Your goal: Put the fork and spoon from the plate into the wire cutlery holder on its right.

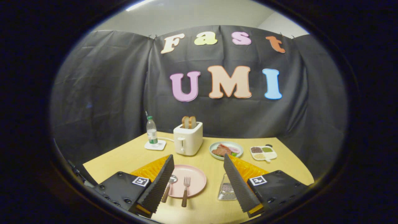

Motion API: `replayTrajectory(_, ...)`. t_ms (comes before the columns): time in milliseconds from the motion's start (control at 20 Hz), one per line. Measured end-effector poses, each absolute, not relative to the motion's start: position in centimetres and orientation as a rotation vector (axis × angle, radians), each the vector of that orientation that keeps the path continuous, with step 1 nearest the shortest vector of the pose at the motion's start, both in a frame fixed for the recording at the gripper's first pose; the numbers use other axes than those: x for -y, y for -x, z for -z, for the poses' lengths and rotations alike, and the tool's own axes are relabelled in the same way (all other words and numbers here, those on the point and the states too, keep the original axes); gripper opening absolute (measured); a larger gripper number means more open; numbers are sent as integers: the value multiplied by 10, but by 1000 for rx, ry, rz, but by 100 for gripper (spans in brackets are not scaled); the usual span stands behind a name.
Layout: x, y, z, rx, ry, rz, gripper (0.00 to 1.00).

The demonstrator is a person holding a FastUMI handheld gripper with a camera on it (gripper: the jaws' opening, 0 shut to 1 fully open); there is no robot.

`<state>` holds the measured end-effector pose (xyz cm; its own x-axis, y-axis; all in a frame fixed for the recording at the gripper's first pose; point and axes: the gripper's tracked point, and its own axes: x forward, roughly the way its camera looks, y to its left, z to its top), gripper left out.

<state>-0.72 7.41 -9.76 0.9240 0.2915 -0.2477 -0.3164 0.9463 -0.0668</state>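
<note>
Gripper view looks out over a pale wooden worktop (pixel 279 161), with the gripper (pixel 199 174) held above its near part, jaws spread wide and grasping nothing. Between the two fingers lies a round pink plate (pixel 194 177). On it rest a spoon with a metal bowl and brown wooden handle (pixel 168 186) and, just beside it on the right, a fork with metal tines and a brown wooden handle (pixel 185 191); both handles reach over the plate's near rim toward the gripper. Just right of the plate, close against the right finger, stands the silvery wire cutlery holder (pixel 226 190), which looks empty.

Beyond the plate sit a white toaster with two slices of bread standing in it (pixel 187 138), a clear plastic water bottle on a white square coaster (pixel 152 132), a pale green dish of food (pixel 226 150) and a small white tray of seasonings (pixel 263 152).

By my reading, the task stands at its first step: both pieces are on the plate, neither gripped. The next move calls for lowering the jaws over one handle, the spoon's being nearest the left finger, and lining them across it so they close squarely. The pieces lie close together, so closing on one risks nudging the other.
</note>
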Motion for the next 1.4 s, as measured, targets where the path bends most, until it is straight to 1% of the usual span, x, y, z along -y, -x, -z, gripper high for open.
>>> replayTrajectory(350, -94, 10, 178, -390, 109, -406, 100)
replayTrajectory(800, -75, 12, 256, -537, 171, -402, 100)
replayTrajectory(1150, -77, 20, 294, -620, 193, -447, 74)
replayTrajectory(1400, -73, 17, 301, -621, 216, -433, 55)
